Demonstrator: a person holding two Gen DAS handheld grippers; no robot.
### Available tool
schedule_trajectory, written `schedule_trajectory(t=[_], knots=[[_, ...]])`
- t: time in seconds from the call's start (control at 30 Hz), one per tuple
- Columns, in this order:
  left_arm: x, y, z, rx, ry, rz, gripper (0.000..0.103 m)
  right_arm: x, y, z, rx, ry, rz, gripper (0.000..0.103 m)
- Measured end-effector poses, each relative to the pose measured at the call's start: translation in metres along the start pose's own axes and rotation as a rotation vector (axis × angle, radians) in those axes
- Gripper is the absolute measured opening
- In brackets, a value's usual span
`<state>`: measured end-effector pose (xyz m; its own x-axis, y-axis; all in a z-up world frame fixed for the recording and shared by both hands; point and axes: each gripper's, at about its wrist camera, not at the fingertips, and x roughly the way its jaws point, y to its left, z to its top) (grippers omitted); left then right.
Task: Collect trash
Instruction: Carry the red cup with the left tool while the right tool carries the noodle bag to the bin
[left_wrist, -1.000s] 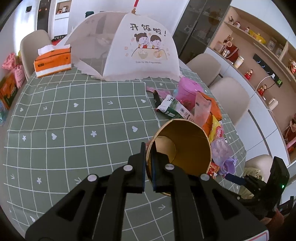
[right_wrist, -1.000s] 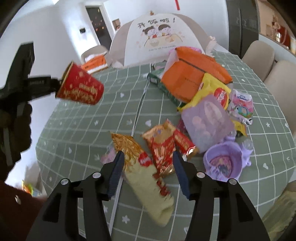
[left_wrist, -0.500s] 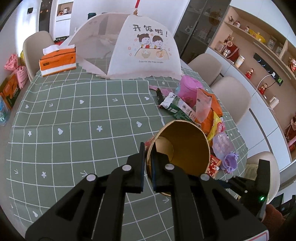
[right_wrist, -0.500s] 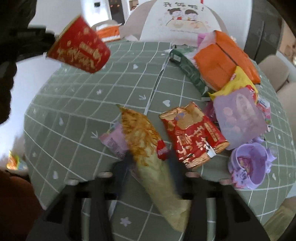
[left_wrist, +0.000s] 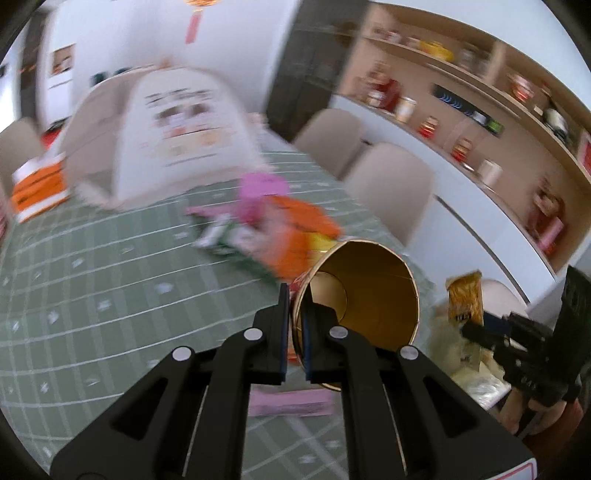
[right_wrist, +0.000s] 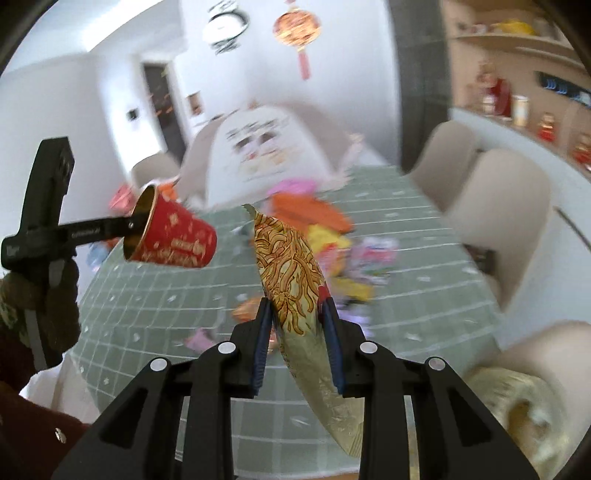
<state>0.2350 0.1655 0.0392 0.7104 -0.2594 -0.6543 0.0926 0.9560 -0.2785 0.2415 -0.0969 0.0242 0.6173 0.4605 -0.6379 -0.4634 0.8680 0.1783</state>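
Gold-lined cup (left_wrist: 364, 291) stays pinched at its rim in the left gripper (left_wrist: 293, 332), while the right gripper (right_wrist: 295, 325), jaws closing on the wrapper (right_wrist: 291, 273), has lifted it off the table (right_wrist: 155, 295), ready to go in the cup.

Black gripper (right_wrist: 295, 314), blue-padded jaws, silver screws

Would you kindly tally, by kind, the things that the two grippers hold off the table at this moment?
cup: 1
wrapper: 1
Total: 2
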Motion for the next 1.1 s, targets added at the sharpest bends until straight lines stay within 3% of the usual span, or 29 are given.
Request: schedule_trajectory(t=[0.3,0.47,0.83,1.1], knots=[[0.051,-0.156,-0.017,0.205,0.096,-0.199,0.004,-0.107,-0.101,-0.037,0.162,-0.113,-0.227,0.027],[0.09,-0.22,-0.04,0.23,0.197,-0.284,0.004,-0.136,-0.147,-0.057,0.22,-0.134,-0.304,0.027],[0.151,-0.292,-0.074,0.26,0.365,-0.386,0.004,-0.158,-0.213,-0.093,0.33,-0.156,-0.355,0.027],[0.183,-0.321,-0.1,0.331,0.439,-0.34,0.004,-0.161,-0.23,-0.099,0.348,-0.186,-0.349,0.028]])
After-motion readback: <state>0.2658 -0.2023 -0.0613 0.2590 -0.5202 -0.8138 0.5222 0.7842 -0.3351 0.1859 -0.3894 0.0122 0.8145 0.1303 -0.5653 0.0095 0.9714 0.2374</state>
